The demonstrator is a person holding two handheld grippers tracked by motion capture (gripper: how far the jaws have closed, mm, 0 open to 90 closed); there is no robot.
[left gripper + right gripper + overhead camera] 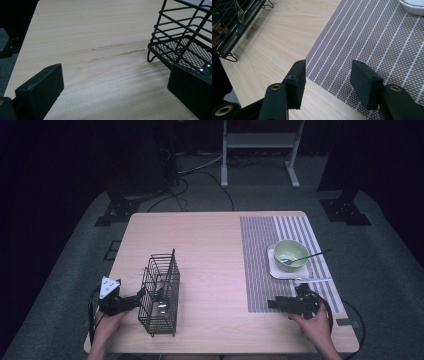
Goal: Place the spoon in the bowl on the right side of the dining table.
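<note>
A pale wooden table [210,250] stands in a dark room. The black wire basket [161,292] stands near its front left, just beside the left gripper [141,296], whose jaws are wide apart and hold nothing. The right gripper [272,303], also wide and empty, hovers at the edge of the striped placemat [260,265].

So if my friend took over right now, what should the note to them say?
Left gripper: open, empty, right beside the black wire basket, one jaw at its wires.
Right gripper: open, empty, low over the near edge of the striped placemat.
Things: the basket stands on the bare wood on the left, with something shiny lying in its bottom. The green bowl sits on a white square plate on the placemat, a spoon resting in it.
Done: nothing is gripped at the moment.
Left: probably take hold of the basket with the left gripper; the bowl and spoon look untouched.
</note>
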